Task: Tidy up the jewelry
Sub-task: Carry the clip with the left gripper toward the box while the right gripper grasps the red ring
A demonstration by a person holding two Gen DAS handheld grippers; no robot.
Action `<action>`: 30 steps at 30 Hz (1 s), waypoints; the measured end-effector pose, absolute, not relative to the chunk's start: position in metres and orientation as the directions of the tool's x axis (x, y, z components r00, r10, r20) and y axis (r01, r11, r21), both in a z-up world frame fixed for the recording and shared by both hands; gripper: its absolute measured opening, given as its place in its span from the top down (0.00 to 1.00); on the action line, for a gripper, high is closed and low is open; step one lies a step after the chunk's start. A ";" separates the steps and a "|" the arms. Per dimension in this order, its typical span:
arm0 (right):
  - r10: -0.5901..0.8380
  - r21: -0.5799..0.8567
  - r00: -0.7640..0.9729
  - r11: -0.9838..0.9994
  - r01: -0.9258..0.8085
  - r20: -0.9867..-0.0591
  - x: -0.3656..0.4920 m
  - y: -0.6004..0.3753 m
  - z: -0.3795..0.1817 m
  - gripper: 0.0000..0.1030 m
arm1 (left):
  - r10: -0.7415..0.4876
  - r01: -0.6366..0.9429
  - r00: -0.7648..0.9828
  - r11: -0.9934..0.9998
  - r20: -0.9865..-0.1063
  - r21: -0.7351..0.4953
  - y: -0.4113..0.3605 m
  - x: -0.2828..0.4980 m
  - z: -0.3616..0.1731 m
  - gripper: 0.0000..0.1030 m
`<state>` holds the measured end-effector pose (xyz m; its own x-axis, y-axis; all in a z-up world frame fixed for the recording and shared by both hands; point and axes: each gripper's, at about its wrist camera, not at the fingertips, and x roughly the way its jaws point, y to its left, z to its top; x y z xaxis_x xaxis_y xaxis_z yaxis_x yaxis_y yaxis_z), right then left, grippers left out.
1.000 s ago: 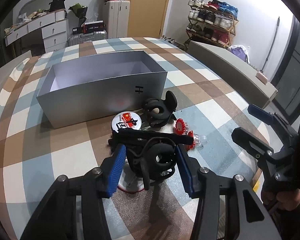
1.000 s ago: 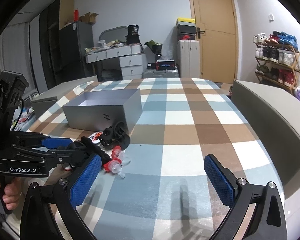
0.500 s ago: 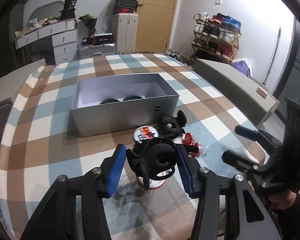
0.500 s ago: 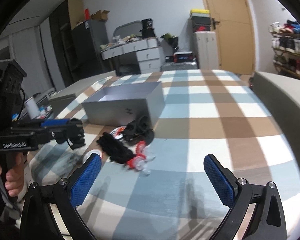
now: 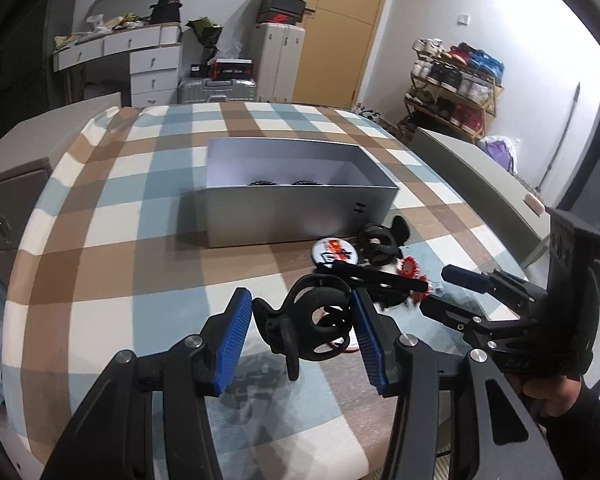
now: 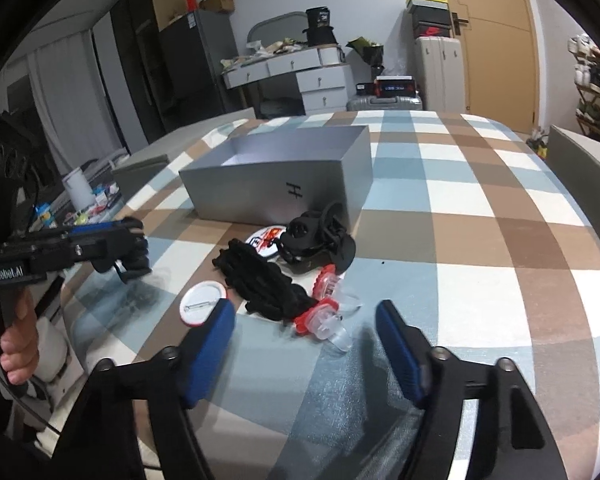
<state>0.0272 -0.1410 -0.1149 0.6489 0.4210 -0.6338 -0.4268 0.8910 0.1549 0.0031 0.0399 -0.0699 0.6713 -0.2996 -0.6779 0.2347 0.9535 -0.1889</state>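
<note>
Nearest to us, our left tongs [image 5: 302,324] are clamped on a black ring-shaped clip [image 5: 320,330], pads pressing both its sides and holding it clear of the plaid tabletop [image 5: 140,248], so we judge it is on its way to the box. Our right tongs [image 6: 306,344] are closing with nothing pressed between the pads; they point down at the small clear-and-red plastic pieces [image 6: 328,320] just ahead, which we take as the next pick. Beside those lies a black beaded strand [image 6: 268,284] in a loose heap, and next to it a round white badge [image 6: 203,304] turned pin side up, so its face cannot be read. A little farther on, a second badge [image 6: 266,240] with red print sits partly under another black clip [image 6: 316,236]; its writing is too small for us to make out. These loose pieces lie bunched near the box's front corner, handy for short carries. Behind them stands the open grey box [image 6: 284,184], its side marked with a dark "H"; in the left view two dark toothed pieces [image 5: 284,183] already lie along its near inner wall. The side of the left tool reads "GenRobot.AI". Beyond the tabletop we see drawers, a suitcase and a shoe rack.
</note>
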 end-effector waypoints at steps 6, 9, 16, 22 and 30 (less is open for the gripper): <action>0.350 0.065 0.652 0.906 -0.419 -0.673 0.026 -0.133 -0.122 0.71 | -0.296 0.223 0.673 0.955 -0.677 -0.196 0.047 0.001 -0.072 0.56; 0.340 0.062 0.652 0.910 -0.410 -0.678 0.025 -0.137 -0.123 0.77 | -0.297 0.221 0.671 0.955 -0.680 -0.199 0.049 0.001 -0.073 0.56; 0.361 0.086 0.664 0.909 -0.409 -0.655 0.015 -0.147 -0.117 0.79 | -0.299 0.216 0.675 0.954 -0.675 -0.207 0.054 -0.001 -0.071 0.56; 0.365 0.091 0.691 0.912 -0.400 -0.623 0.012 -0.154 -0.103 0.79 | -0.295 0.214 0.686 0.955 -0.664 -0.204 0.055 -0.003 -0.065 0.56; 0.430 0.120 0.711 0.888 -0.443 -0.557 0.009 -0.151 -0.074 0.79 | -0.284 0.219 0.715 0.959 -0.639 -0.181 0.053 0.005 -0.046 0.56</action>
<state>0.0094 -0.1506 -0.0736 0.7108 0.4297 -0.5569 -0.4429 0.8885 0.1203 0.0051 0.0535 -0.0465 0.7153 -0.2836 -0.6387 0.2190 0.9589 -0.1805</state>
